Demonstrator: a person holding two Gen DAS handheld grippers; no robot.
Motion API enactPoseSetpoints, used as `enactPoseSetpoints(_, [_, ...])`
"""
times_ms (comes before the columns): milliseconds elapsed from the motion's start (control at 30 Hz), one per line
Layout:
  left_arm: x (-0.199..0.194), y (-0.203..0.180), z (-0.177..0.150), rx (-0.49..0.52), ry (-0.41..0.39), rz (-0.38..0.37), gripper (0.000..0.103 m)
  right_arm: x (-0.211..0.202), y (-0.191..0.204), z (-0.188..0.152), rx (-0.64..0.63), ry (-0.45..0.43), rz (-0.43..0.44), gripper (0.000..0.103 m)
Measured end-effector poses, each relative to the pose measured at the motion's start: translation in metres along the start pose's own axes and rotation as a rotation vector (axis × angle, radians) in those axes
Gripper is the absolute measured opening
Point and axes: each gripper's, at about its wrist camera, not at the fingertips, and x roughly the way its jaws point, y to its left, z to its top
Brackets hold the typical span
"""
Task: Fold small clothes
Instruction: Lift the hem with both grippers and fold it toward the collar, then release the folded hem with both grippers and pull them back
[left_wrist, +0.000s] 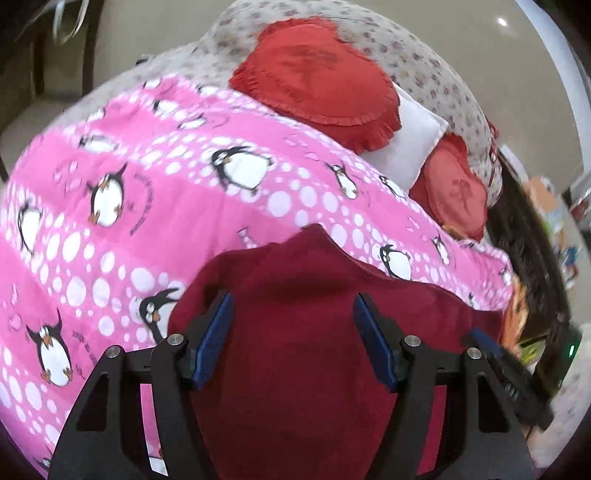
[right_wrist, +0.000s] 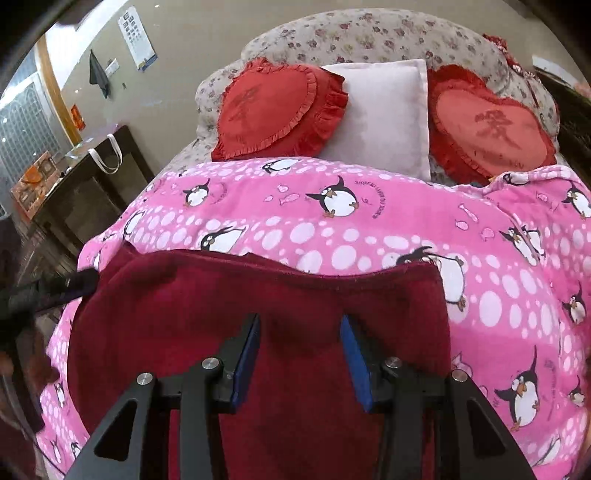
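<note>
Both my left gripper (left_wrist: 293, 339) and right gripper (right_wrist: 300, 358) gape empty over the soft, limp maroon cloth (right_wrist: 258, 317); I'd pinch its far hem corners.

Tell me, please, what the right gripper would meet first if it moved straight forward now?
Probably the maroon garment: it lies directly ahead between the open fingers of the right gripper, on the pink penguin blanket. Depth is unclear.

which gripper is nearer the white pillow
Right. The right gripper faces the white pillow almost head-on; the left gripper sits off to its left, pillow farther off.
</note>
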Motion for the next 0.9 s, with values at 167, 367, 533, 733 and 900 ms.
enactPoseSetpoints(167, [-0.033,0.008,-0.029,0.076,-0.005,0.009,0.067,-0.047,-0.004,-0.035,-0.022,-0.036,0.025,0.045])
enactPoseSetpoints(367, [-0.061,0.024,-0.083,0.107,0.005,-0.014,0.067,-0.103,-0.012,-0.115,0.026,-0.032,0.08,0.045])
enactPoseSetpoints(533, [-0.06,0.026,-0.115,0.112,0.045,0.012,0.067,-0.097,-0.003,-0.154,0.035,0.033,0.09,0.045])
enactPoseSetpoints(733, [-0.07,0.022,-0.131,0.101,0.037,0.023,0.067,-0.079,0.007,-0.164,0.036,0.053,0.102,0.008])
enactPoseSetpoints(900, [-0.087,0.026,-0.133,0.115,0.013,0.03,0.067,-0.128,-0.009,-0.158,0.035,-0.038,0.106,0.005])
